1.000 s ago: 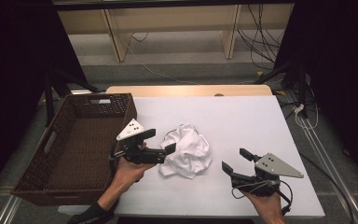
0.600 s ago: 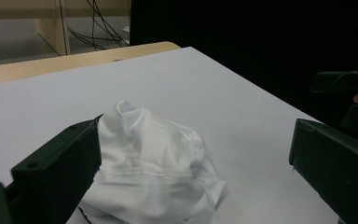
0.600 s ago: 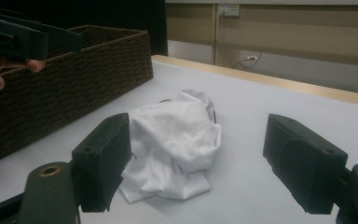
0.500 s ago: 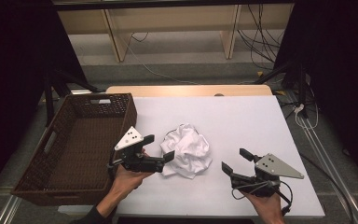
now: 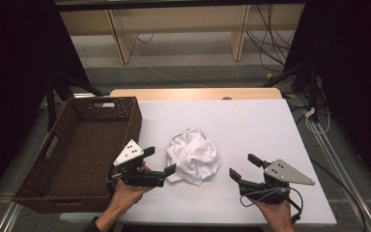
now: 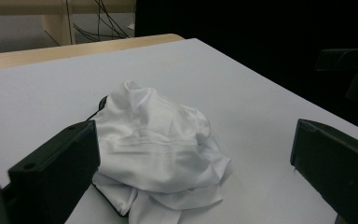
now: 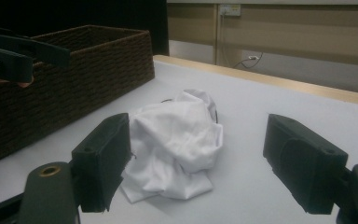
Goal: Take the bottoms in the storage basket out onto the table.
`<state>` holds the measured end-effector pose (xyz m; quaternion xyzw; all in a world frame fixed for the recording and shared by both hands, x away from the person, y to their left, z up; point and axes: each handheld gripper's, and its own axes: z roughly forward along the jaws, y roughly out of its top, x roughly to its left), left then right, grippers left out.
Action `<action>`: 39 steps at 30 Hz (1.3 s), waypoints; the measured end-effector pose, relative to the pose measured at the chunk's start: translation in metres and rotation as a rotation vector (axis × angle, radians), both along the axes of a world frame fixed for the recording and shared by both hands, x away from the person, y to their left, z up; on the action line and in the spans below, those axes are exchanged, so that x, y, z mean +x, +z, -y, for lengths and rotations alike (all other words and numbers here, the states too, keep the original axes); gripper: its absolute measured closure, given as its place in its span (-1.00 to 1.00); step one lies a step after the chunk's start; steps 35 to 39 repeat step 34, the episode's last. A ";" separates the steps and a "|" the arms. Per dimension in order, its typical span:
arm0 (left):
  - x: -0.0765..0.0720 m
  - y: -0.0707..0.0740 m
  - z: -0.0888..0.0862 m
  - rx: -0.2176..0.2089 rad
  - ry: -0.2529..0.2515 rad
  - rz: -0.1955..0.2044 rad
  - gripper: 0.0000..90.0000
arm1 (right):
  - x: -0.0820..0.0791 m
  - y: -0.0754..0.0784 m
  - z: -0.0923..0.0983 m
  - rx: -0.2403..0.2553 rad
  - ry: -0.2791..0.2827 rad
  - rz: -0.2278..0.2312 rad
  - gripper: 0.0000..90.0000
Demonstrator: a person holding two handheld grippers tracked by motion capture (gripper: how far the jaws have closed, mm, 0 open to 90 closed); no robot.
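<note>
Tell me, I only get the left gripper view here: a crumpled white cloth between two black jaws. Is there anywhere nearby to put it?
Observer: Yes. A brown wicker basket stands at the table's left edge, just beside the left gripper.
Operator: Is anything in it already?
Observer: The high view shows nothing but its woven floor.
Operator: And the other hand?
Observer: The right gripper is on the far side of the white cloth, jaws open and pointed at it, with bare table between them.
</note>
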<state>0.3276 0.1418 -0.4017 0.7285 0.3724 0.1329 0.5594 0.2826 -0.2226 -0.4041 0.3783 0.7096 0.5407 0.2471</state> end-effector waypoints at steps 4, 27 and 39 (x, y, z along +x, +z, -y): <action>-0.002 -0.001 -0.002 -0.011 0.010 0.005 -1.00 | 0.000 0.000 0.000 -0.001 0.000 0.002 -0.46; -0.005 -0.010 0.000 -0.014 0.037 0.012 -1.00 | 0.000 -0.001 -0.002 0.000 0.004 -0.002 -0.47; -0.004 -0.010 -0.001 -0.020 0.039 0.006 -1.00 | -0.001 -0.001 -0.002 -0.003 0.003 -0.001 -0.47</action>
